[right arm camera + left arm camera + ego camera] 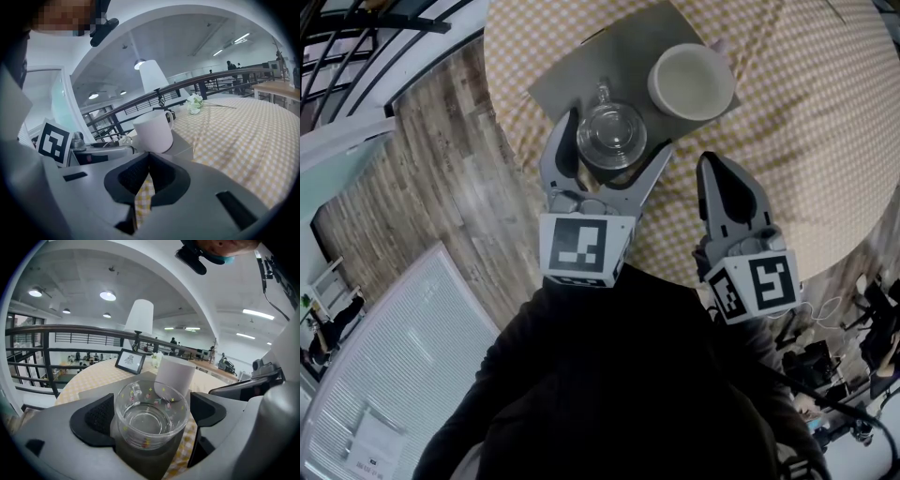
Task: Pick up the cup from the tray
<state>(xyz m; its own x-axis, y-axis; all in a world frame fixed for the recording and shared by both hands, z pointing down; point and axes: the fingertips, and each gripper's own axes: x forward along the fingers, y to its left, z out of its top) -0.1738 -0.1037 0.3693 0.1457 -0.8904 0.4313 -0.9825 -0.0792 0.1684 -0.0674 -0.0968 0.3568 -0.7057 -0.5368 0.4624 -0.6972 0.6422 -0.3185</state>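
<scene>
A clear glass cup [611, 134] with small coloured dots stands near the front edge of a grey tray [581, 66]. My left gripper [614, 150] is open, with one jaw on each side of the cup. In the left gripper view the glass cup [151, 416] sits between the black pads [96, 416], and a gap shows on its right side. Behind it on the tray is a white mug [692, 82]. My right gripper [714, 164] hovers shut and empty over the checked cloth, just right of the tray. Its view has the white mug [152, 132] straight ahead.
The round table carries a yellow checked cloth [806, 112], and its edge drops to a wooden floor [459, 187] on the left. Farther back stand a white lamp [139, 317], a small picture frame [131, 361] and some white flowers [195, 104]. A black railing [47, 331] runs behind.
</scene>
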